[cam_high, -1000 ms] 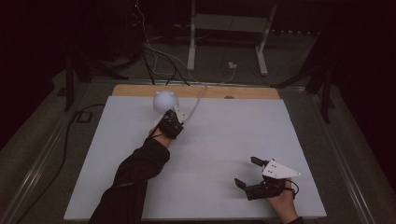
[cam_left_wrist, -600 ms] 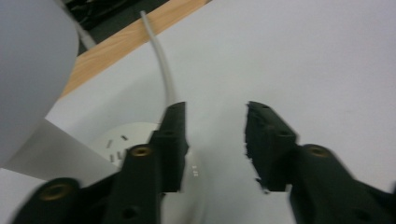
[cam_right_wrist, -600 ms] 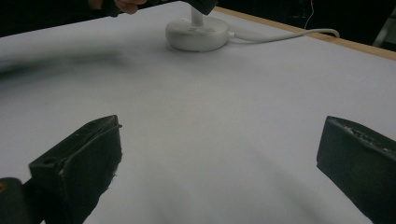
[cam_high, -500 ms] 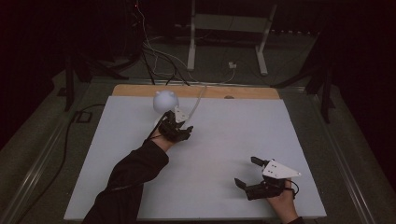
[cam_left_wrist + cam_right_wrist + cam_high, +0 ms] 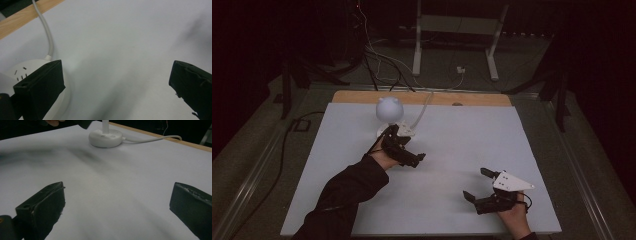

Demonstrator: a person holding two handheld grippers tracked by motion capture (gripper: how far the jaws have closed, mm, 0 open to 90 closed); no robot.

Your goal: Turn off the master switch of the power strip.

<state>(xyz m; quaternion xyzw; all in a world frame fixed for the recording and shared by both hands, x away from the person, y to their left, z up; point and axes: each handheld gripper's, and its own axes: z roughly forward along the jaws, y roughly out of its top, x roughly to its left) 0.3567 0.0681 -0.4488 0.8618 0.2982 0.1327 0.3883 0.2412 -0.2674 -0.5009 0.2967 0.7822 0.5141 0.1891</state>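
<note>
A white sheet covers the table, leaving a strip of bare wood along the far edge. Near the far edge, left of centre, stands a small white lamp with a globe-shaped head on a round base; its white cable runs from the base toward the far edge and over the wooden strip.

The left gripper is over the sheet just in front of the lamp base, on the near side of it, held by a hand with a dark sleeve reaching in from the near-left. Its jaws stand wide apart, released, gripping nothing. In the left gripper view the base with small slots in its top lies just beside one black jaw, and the cable leaves it toward the wood.

The right gripper is near the near-right corner, well apart from the lamp, a grey three-cornered plate on top. Its jaws are also spread open and empty above bare sheet.
</note>
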